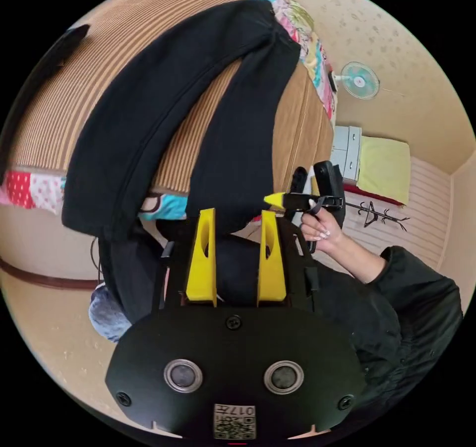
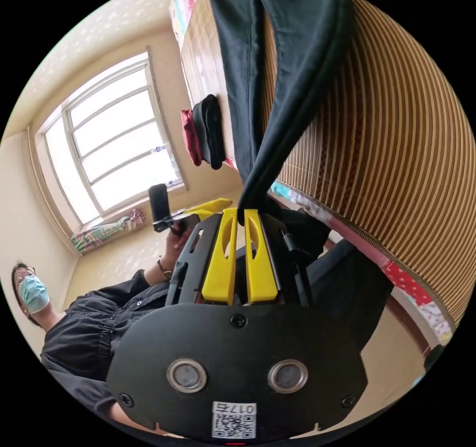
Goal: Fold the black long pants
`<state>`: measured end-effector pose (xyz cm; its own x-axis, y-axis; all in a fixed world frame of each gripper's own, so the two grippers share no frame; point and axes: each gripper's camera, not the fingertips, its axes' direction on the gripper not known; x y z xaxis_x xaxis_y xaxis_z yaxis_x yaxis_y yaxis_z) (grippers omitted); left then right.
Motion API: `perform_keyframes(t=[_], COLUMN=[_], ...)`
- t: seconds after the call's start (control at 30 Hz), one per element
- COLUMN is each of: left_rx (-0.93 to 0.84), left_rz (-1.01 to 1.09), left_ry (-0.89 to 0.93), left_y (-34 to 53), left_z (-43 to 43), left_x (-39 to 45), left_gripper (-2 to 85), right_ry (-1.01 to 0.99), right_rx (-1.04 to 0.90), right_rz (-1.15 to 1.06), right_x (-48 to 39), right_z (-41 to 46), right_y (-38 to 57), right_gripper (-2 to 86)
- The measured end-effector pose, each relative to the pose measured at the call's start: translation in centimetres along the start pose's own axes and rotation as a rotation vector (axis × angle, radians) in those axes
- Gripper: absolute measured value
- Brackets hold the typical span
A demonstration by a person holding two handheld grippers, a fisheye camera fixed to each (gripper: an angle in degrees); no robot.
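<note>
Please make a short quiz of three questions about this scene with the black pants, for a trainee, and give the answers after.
1. True or false: the right gripper is shut on the black pants.
2. Multiple choice: what do the pants lie on? A) a bare wooden floor B) a striped brown mat C) a glass table
3. Short answer: in the left gripper view, how do the jaws of the left gripper stand?

Key
1. True: both yellow jaws press on a pinched end of the cloth.
2. B: the two legs spread over the striped mat, their ends hanging past its edge.
3. Open, with the end of one pant leg at the gap between them, not clamped.
</note>
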<state>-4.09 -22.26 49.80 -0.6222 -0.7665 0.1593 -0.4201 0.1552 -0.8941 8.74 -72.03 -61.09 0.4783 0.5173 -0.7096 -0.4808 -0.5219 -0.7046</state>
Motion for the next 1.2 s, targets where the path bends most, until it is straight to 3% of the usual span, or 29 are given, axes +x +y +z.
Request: perform_keyframes(t=[0.13, 0.23, 0.33, 0.4, 0.5, 0.67, 0.77, 0.93, 1.03, 1.2], left_rx=[-0.002, -0.132, -0.282, -0.33, -0.32, -0.242, -0.2, -0.168, -0.154, -0.171], left_rz=[0.058, 0.101, 0.189, 0.245, 0.277, 0.219, 0.161, 0.154, 0.152, 0.187], left_ry=[-0.04, -0.139, -0.348, -0.493, -0.492, -0.36, -0.244, -0.174, -0.114, -0.077], left_y=[-5.1, -8.7, -9.2, -7.7, -5.7, -2.9, -1.7, 0.1, 0.9, 1.0], left_z=[0.9, 4.1, 8.4, 10.7, 11.3, 9.5, 7.9, 5.7, 4.2, 1.7], left_x=[4.2, 6.7, 8.5, 8.8, 8.5, 5.5, 3.0, 0.8, -0.1, -1.0], left_gripper=[13.4, 13.5, 12.5, 7.2, 4.3, 4.0, 3.9, 4.0, 4.0, 3.9], right_ry=[-0.021, -0.021, -0.021, -0.002, 0.015, 0.288, 0.268, 0.086, 0.132, 0.273], right_rx=[-0.021, -0.034, -0.025, -0.029, -0.137, -0.209, -0.039, 0.459, 0.63, 0.684], right_rz=[-0.08, -0.13, -0.161, -0.168, -0.123, -0.039, 0.048, 0.106, 0.13, 0.17], right_x=[-1.4, -2.4, -3.1, -3.0, -0.9, 2.5, 4.6, 5.5, 5.5, 6.3], right_z=[0.0, 0.9, 1.2, 1.1, 1.0, -3.8, -11.0, -22.5, -24.9, -24.7], right_y=[0.8, 1.2, 1.6, 1.9, 2.5, 2.6, 0.2, -7.1, -11.6, -20.1], right_gripper=[2.9, 2.9, 2.9, 2.9, 2.9, 3.4, 5.2, 8.1, 9.4, 11.8])
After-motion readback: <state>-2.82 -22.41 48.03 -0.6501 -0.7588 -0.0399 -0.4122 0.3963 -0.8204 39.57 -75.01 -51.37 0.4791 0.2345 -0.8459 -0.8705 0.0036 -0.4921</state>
